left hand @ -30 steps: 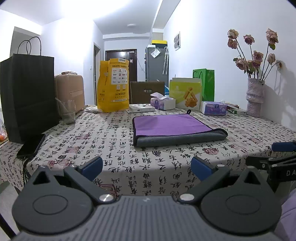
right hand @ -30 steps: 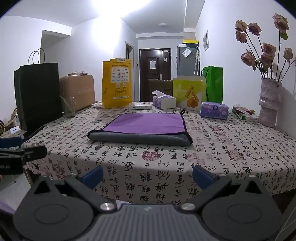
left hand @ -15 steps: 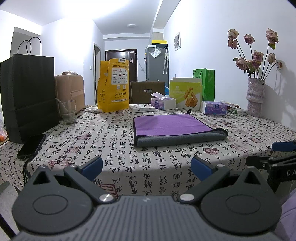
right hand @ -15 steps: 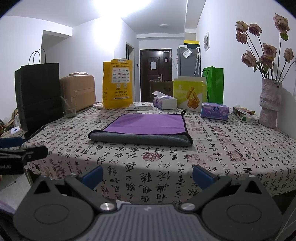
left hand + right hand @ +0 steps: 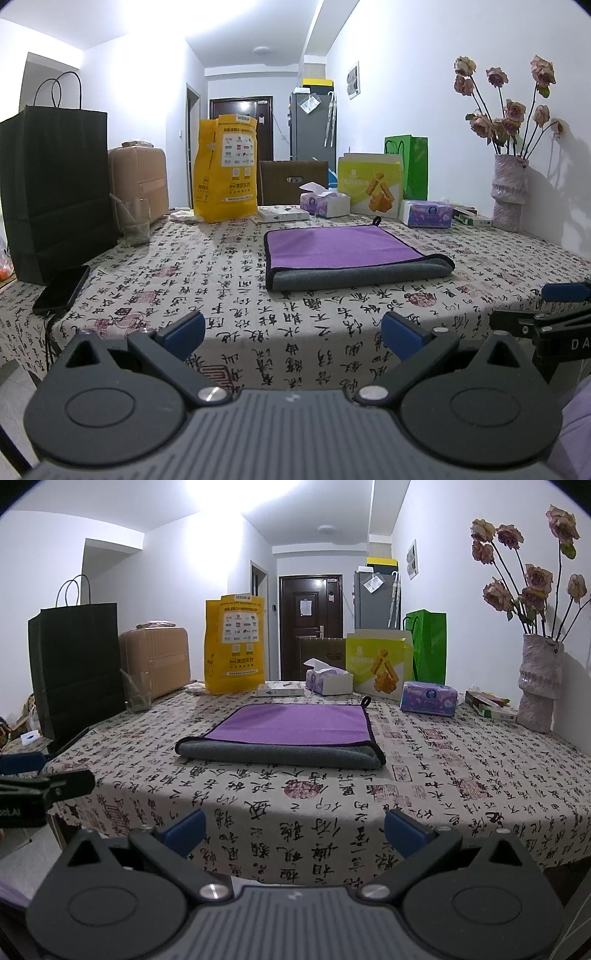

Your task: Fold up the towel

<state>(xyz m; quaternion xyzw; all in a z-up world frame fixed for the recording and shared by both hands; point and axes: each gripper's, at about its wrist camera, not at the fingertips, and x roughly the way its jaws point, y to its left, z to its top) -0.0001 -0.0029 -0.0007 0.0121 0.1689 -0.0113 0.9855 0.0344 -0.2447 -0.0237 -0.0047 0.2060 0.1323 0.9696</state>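
Note:
A towel point(image 5: 343, 251), purple on top and grey underneath, lies folded in half on the patterned tablecloth point(image 5: 221, 288), grey fold edge toward me. It also shows in the right wrist view point(image 5: 295, 731). My left gripper point(image 5: 293, 330) is open and empty, held off the near table edge, well short of the towel. My right gripper point(image 5: 294, 827) is open and empty, also in front of the table edge. The right gripper's side shows at the right of the left wrist view point(image 5: 554, 314); the left gripper's side shows at the left of the right wrist view point(image 5: 40, 790).
A black paper bag point(image 5: 55, 192), a phone point(image 5: 62, 288) and a glass point(image 5: 135, 221) stand at the left. A yellow bag point(image 5: 227, 170), tissue boxes point(image 5: 426, 218), a snack box point(image 5: 371, 184) and a green bag point(image 5: 410, 166) line the back. A vase of flowers point(image 5: 509, 192) stands far right.

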